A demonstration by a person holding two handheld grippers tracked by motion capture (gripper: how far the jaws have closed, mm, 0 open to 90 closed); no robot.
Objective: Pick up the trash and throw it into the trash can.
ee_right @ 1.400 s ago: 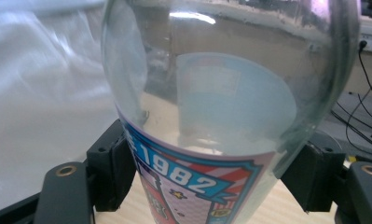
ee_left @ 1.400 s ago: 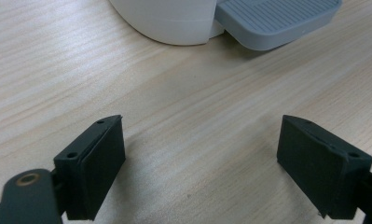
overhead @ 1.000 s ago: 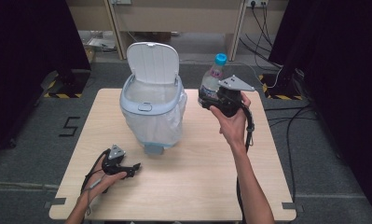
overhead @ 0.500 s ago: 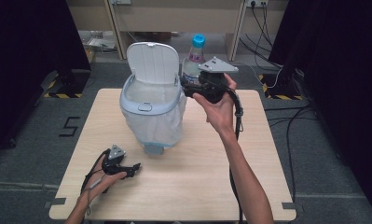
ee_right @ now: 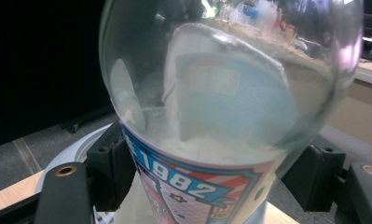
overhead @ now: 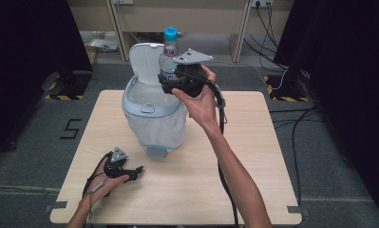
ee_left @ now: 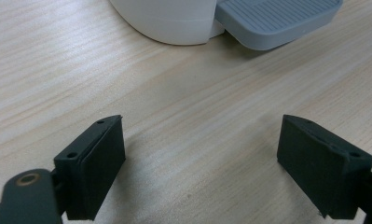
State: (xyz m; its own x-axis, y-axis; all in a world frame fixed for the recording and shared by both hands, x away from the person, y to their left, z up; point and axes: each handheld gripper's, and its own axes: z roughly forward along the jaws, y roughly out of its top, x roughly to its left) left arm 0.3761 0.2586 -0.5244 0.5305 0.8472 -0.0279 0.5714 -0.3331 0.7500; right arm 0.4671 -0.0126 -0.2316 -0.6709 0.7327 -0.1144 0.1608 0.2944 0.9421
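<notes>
Clear bottle (overhead: 167,56) with blue cap, label striped pink and blue, white "1982". Pale blue bin (overhead: 153,114), white lid at 12 o'clock, ribbed grey pedal (ee_left: 277,21). Light woodgrain table (overhead: 253,156). Black grippers.

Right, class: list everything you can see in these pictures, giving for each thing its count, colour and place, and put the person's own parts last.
Bottle: one, clear with blue cap, held over the open bin.
Pedal bin: one, pale blue, lid up, far middle of table.
Pedal: one, grey, at the bin's near foot.
Table: one, light wood.
Left gripper: one, black, open, near left of table.
Right gripper: one, black, shut on bottle.
</notes>
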